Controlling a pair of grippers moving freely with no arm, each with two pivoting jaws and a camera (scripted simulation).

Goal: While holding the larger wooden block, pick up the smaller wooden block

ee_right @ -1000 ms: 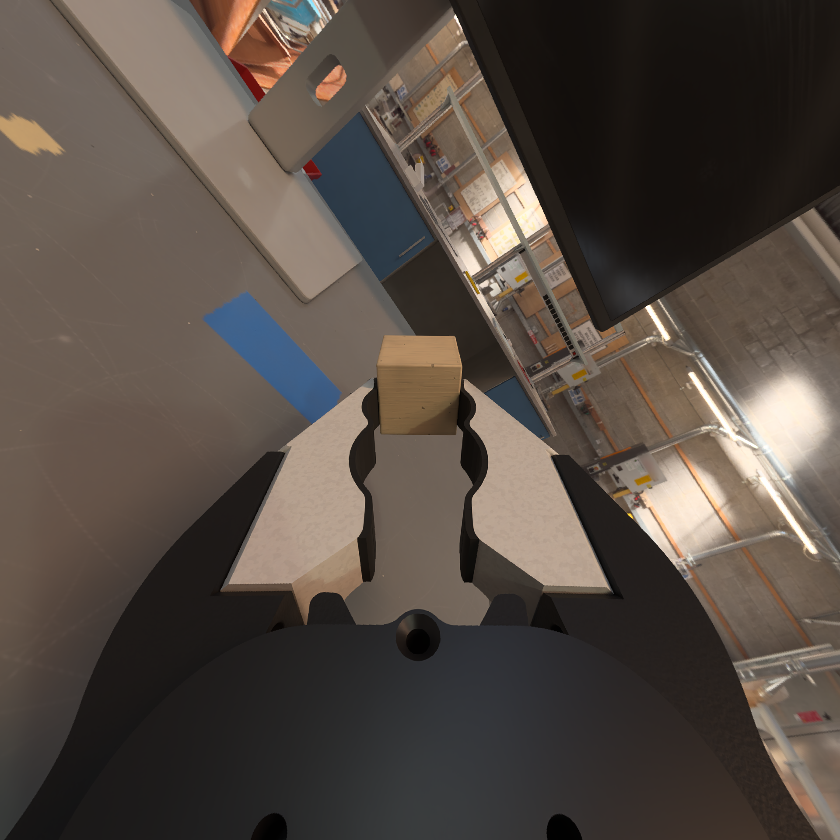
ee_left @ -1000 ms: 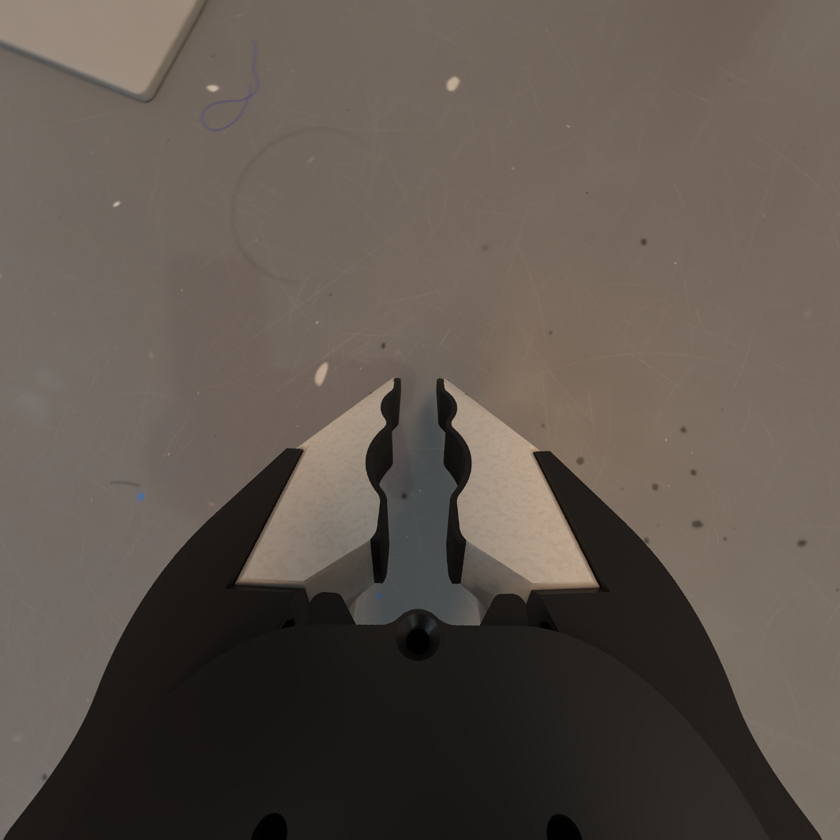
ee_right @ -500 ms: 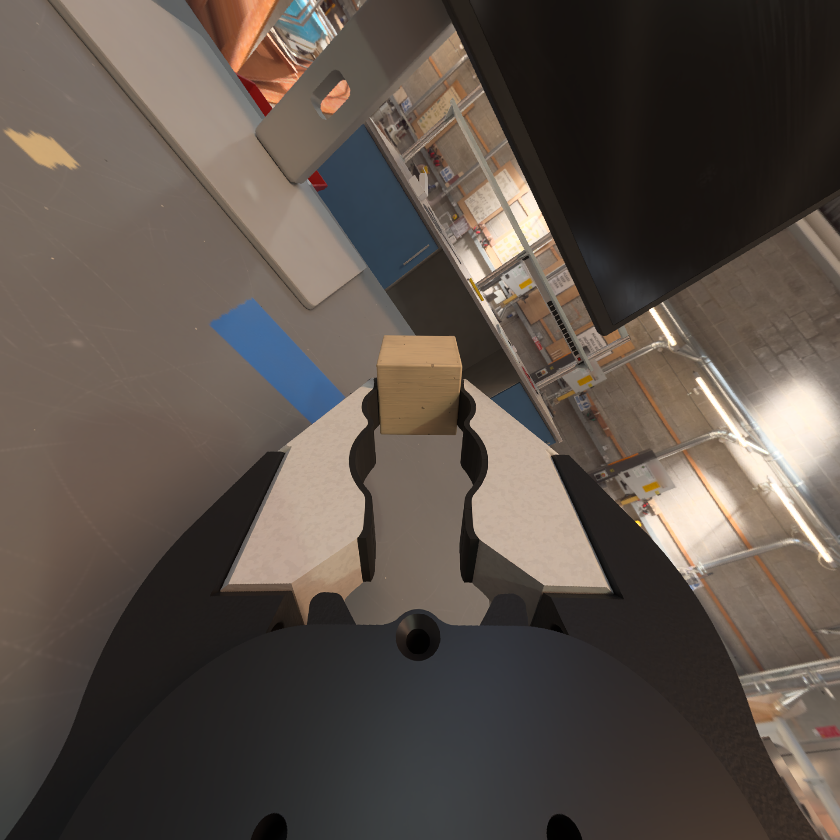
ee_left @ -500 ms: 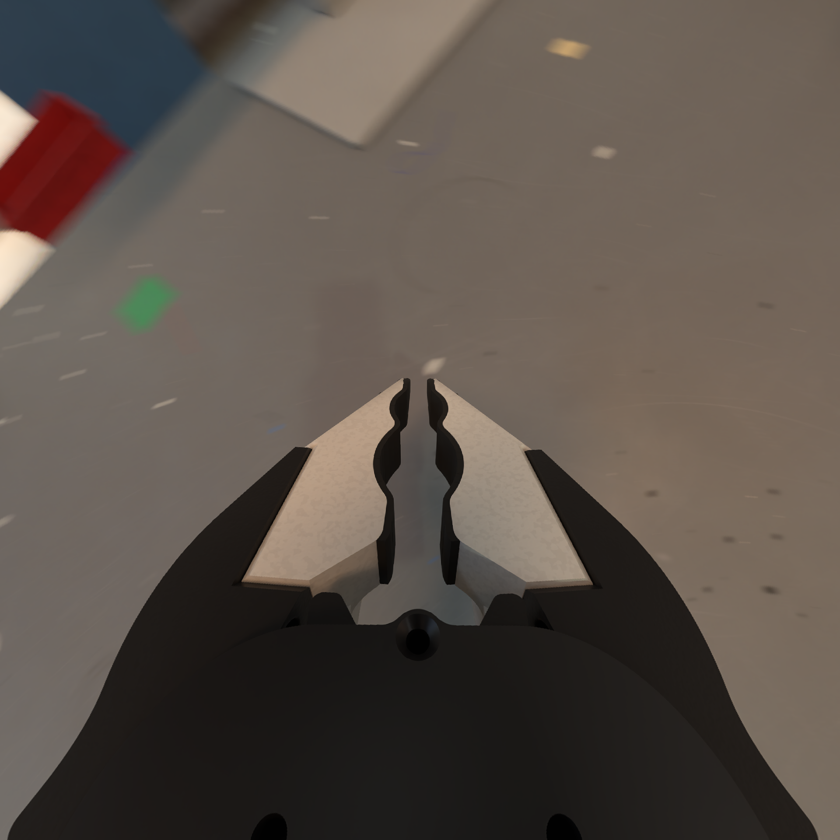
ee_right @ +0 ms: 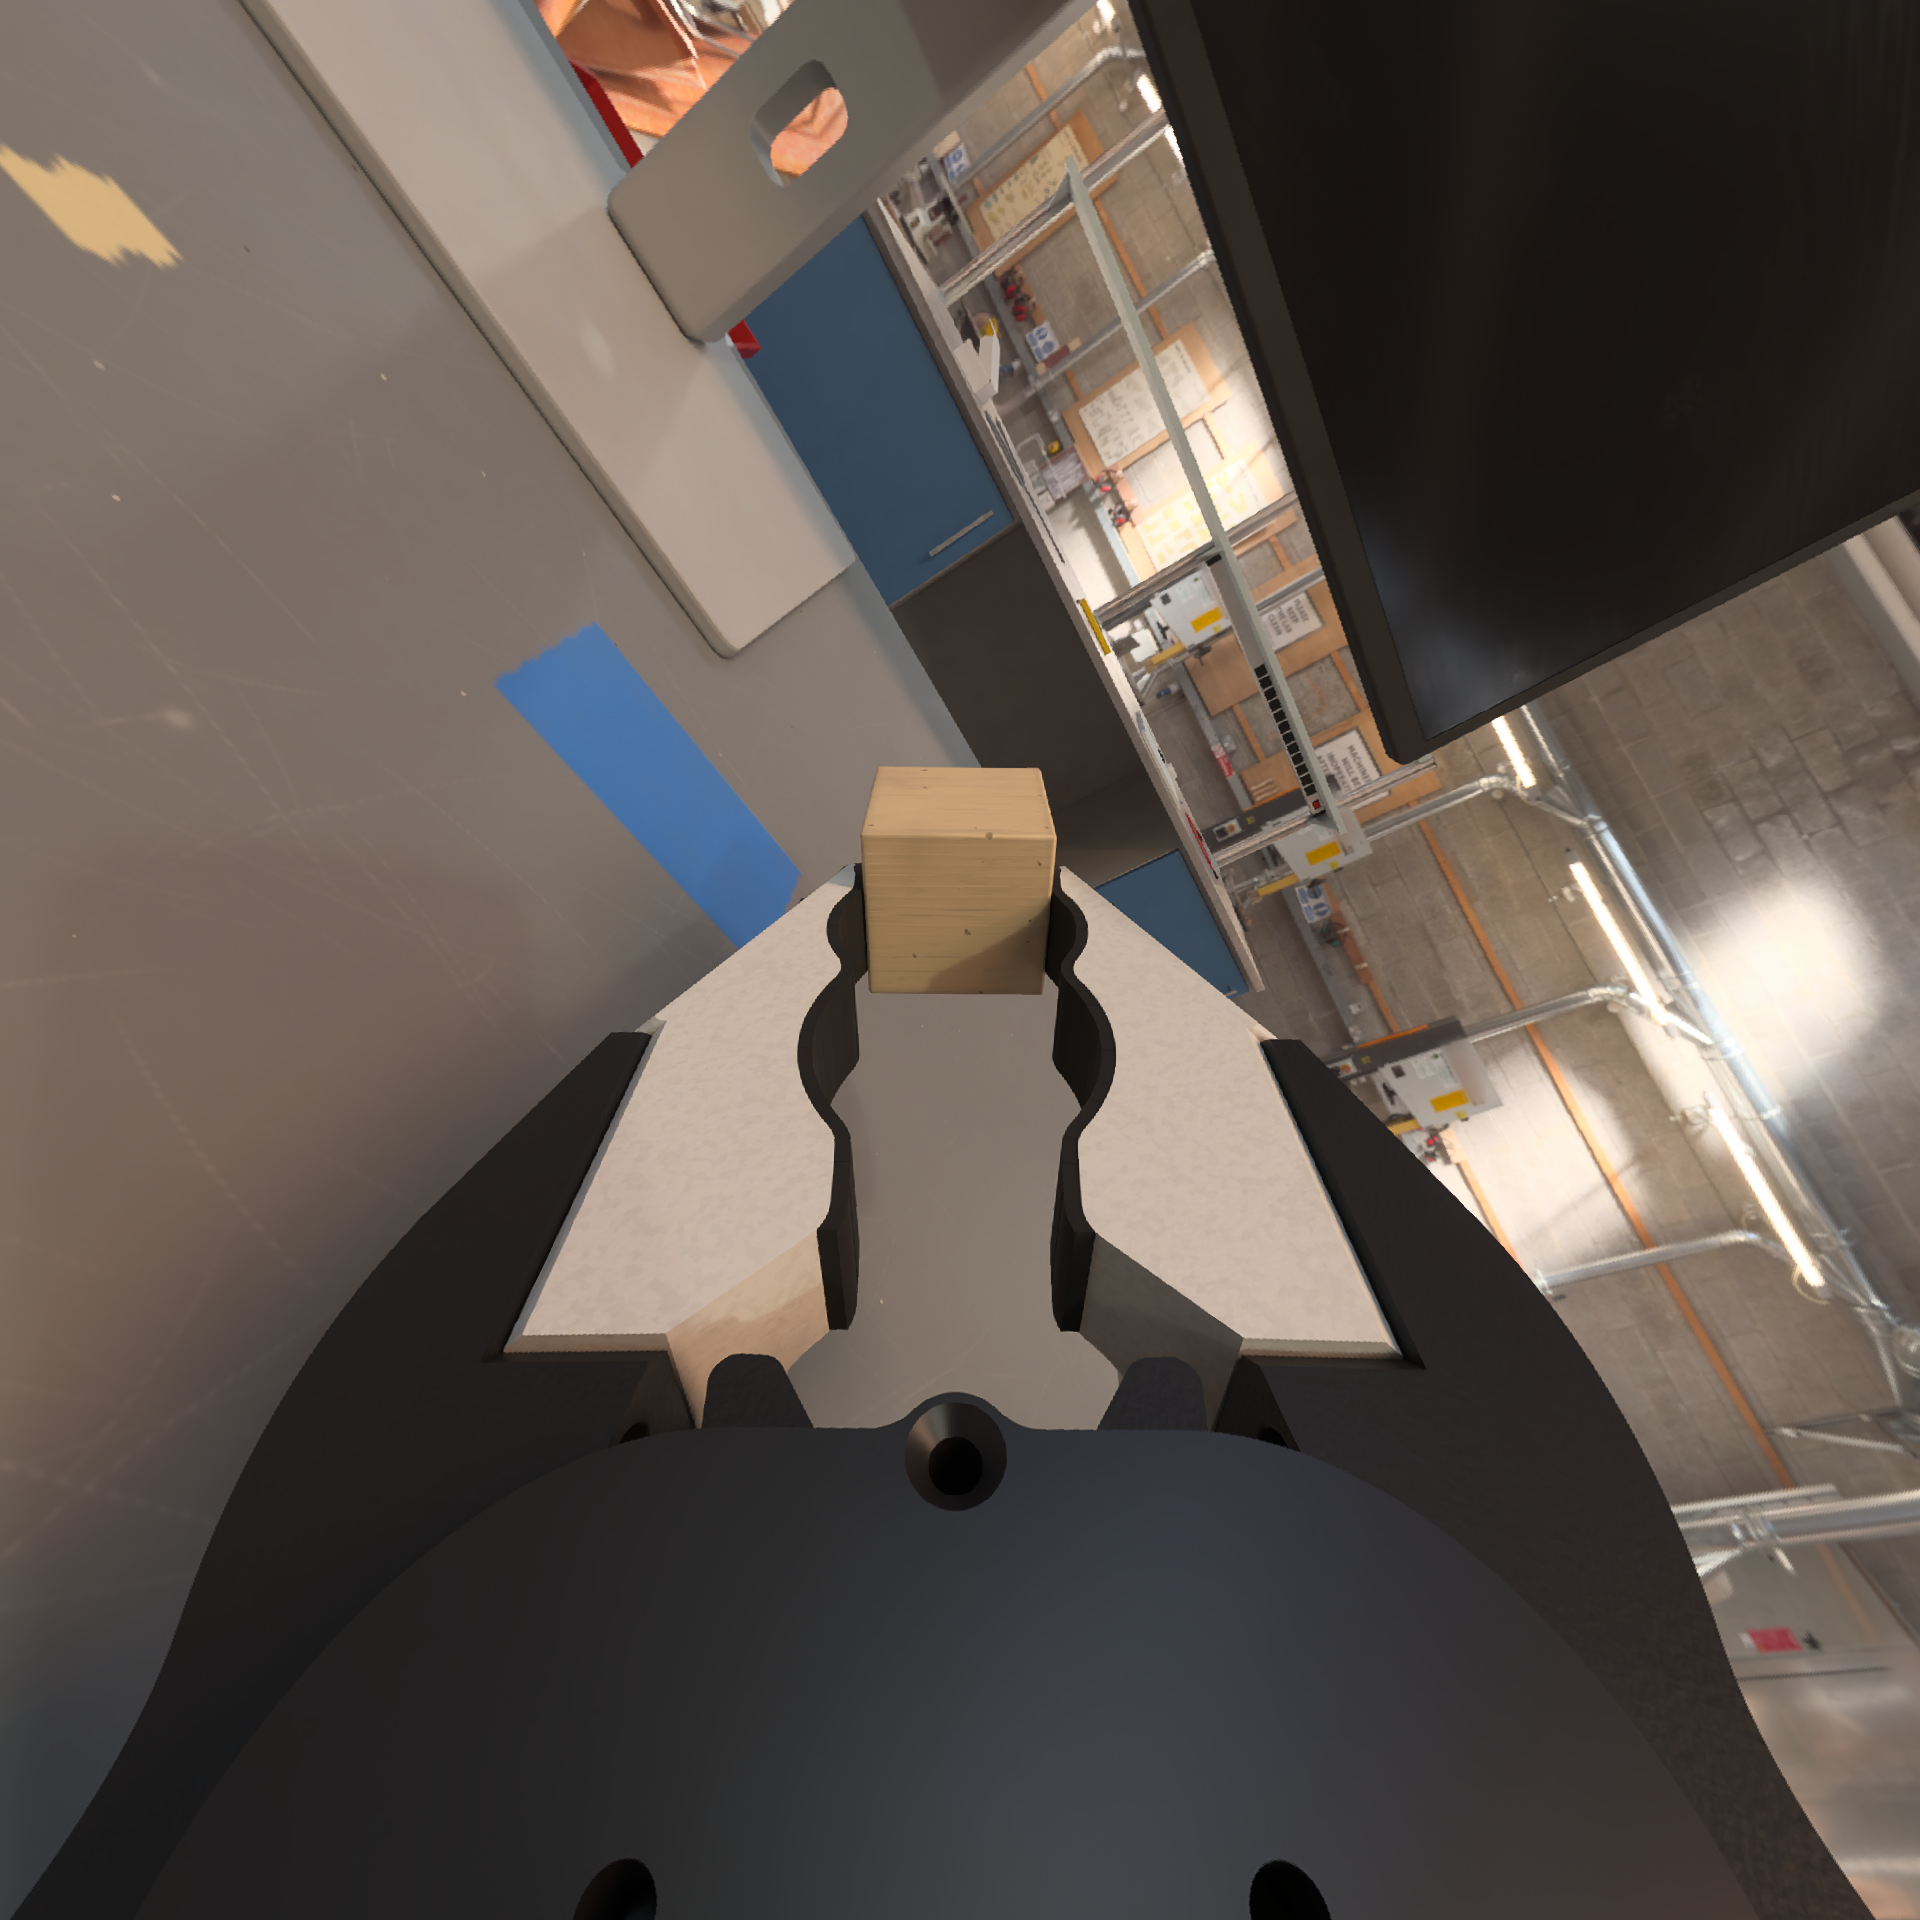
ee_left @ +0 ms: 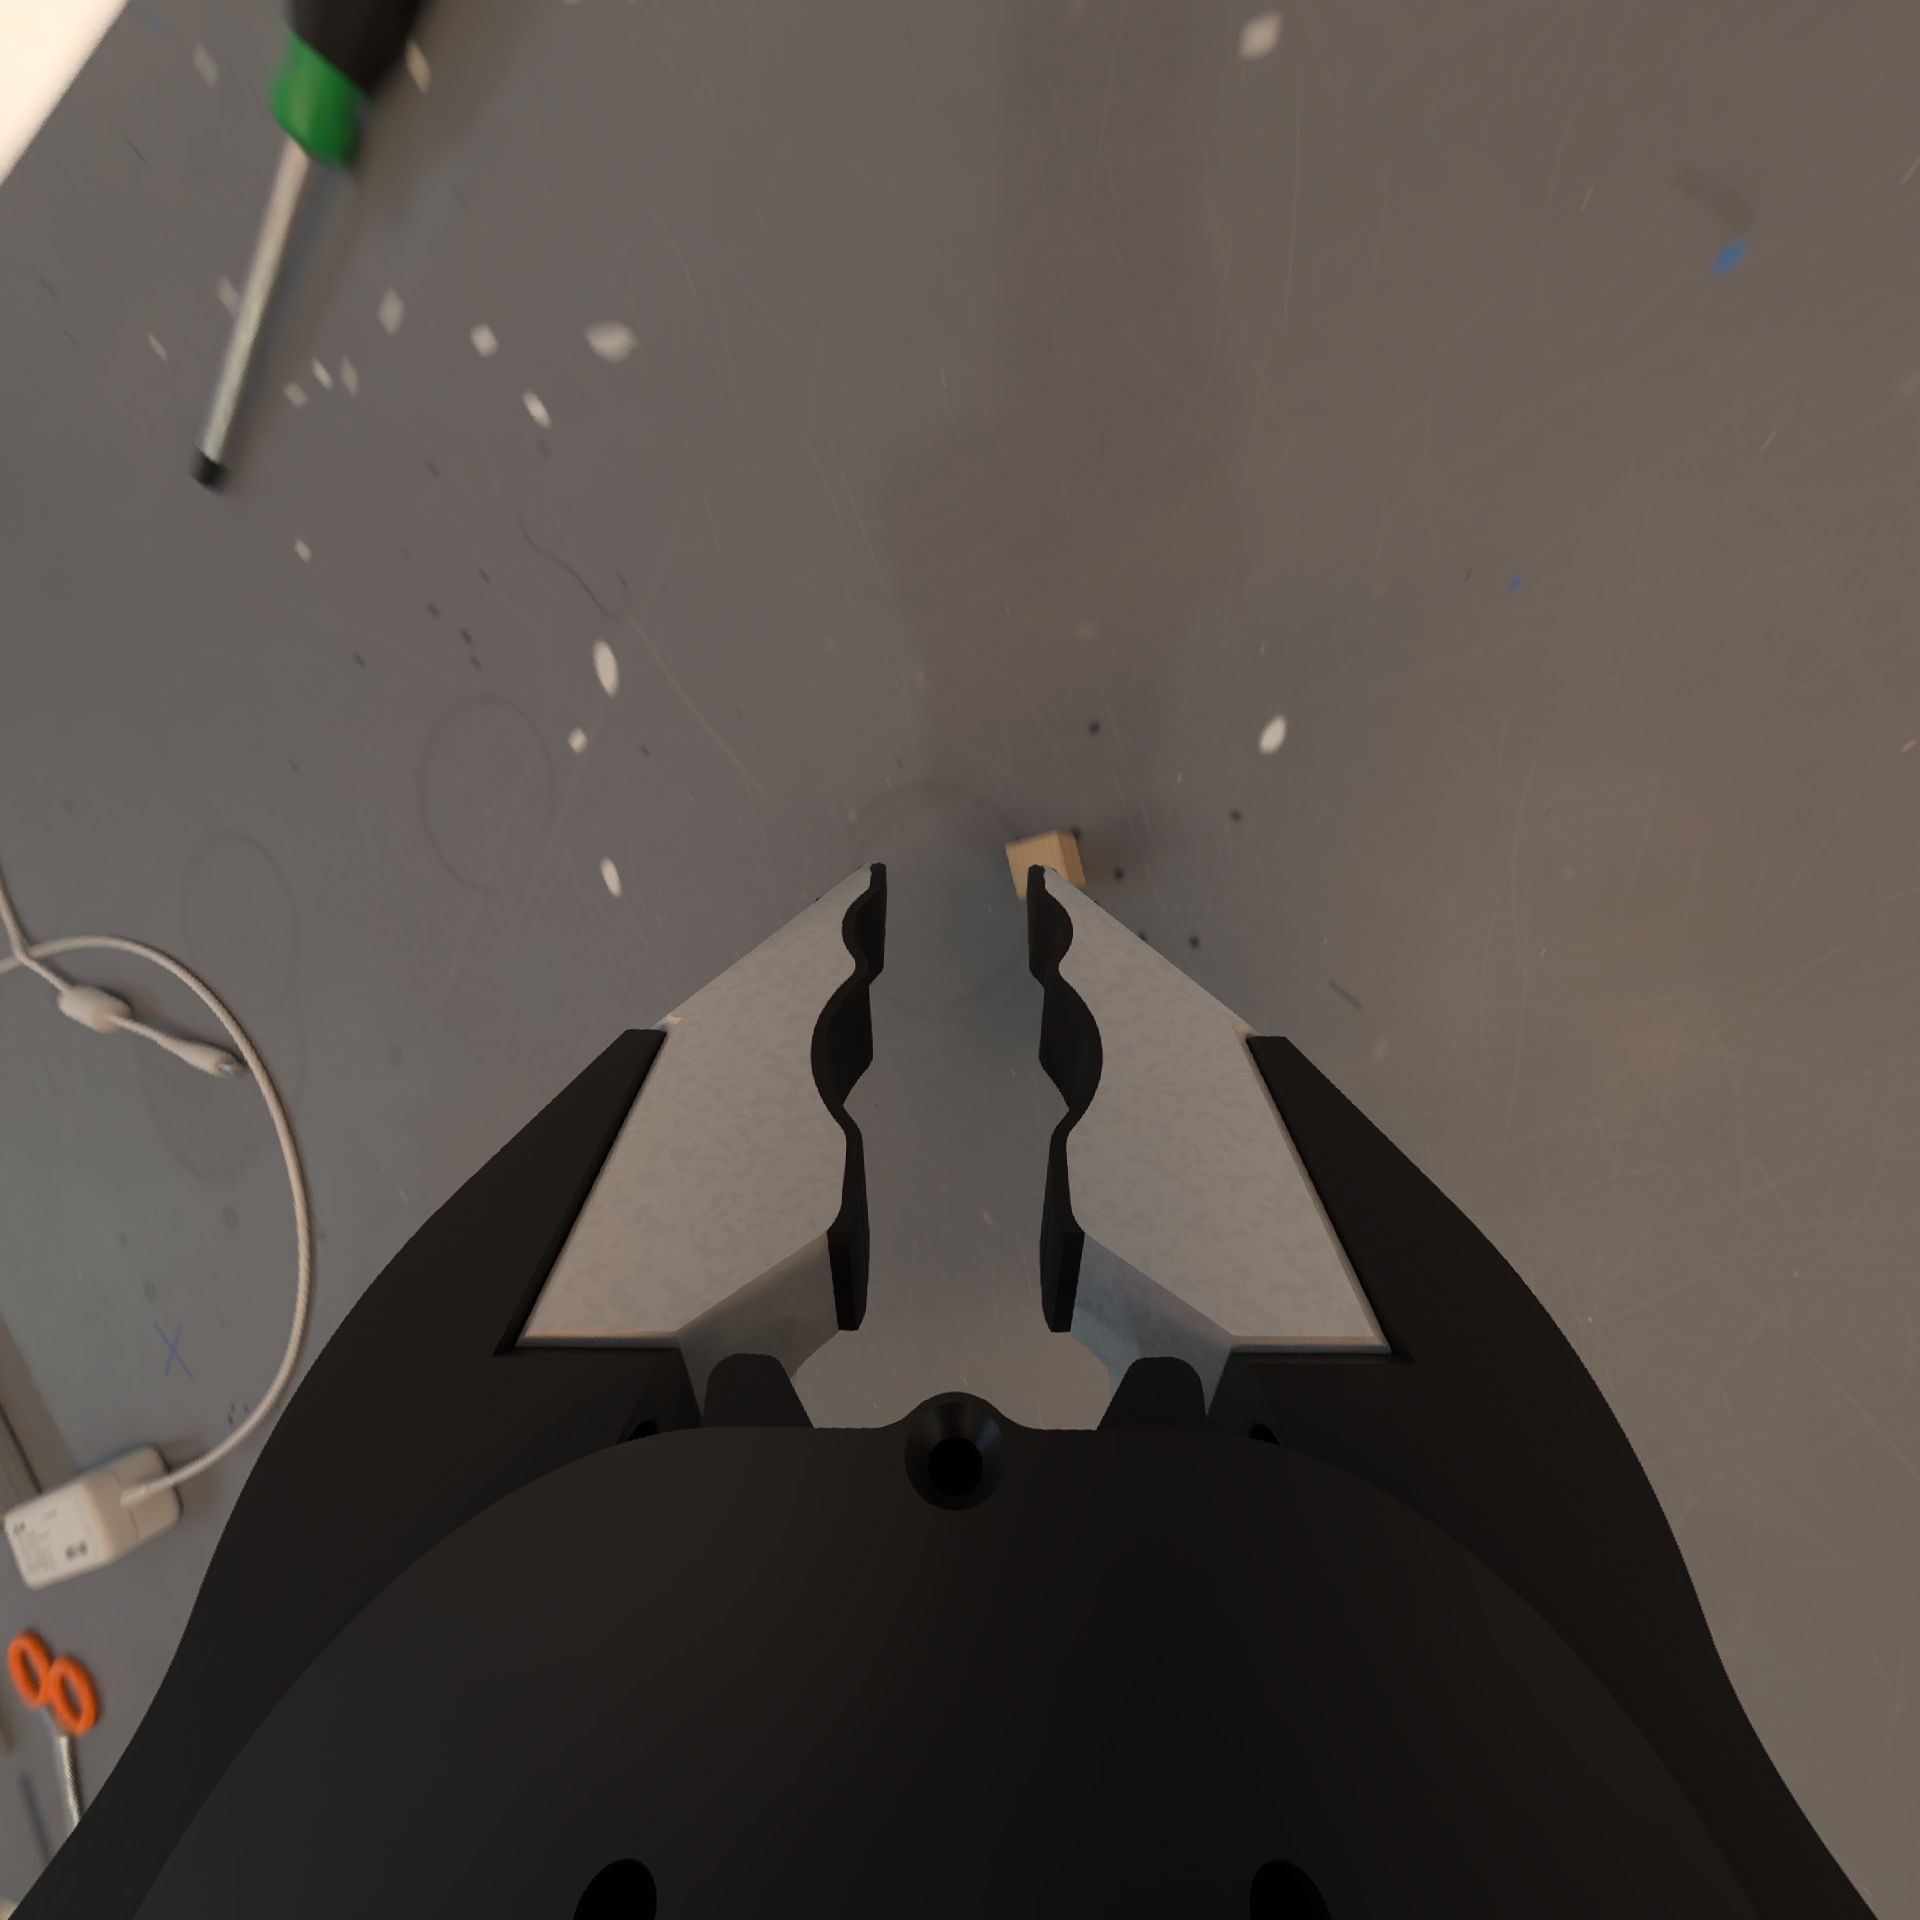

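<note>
In the right wrist view my right gripper (ee_right: 956, 883) is shut on the larger wooden block (ee_right: 956, 883), a pale cube held between the fingertips well above the grey table (ee_right: 260, 727). In the left wrist view my left gripper (ee_left: 956, 883) is open and empty and looks down at the table. The smaller wooden block (ee_left: 1047, 858) lies on the table just beyond and partly behind the right fingertip (ee_left: 1039, 894), far below it.
A green-handled screwdriver (ee_left: 281, 208) lies at the upper left. A white charger (ee_left: 83, 1512) with its cable (ee_left: 270, 1122) and orange-handled scissors (ee_left: 52, 1704) lie at the left. In the right wrist view a white board (ee_right: 582, 343), blue tape (ee_right: 644, 769) and a dark monitor (ee_right: 1558, 312) show.
My left gripper has swung to a new stretch of table and opened wider; the smaller block, the screwdriver and the charger have come into view. My right gripper has shifted only slightly with its block.
</note>
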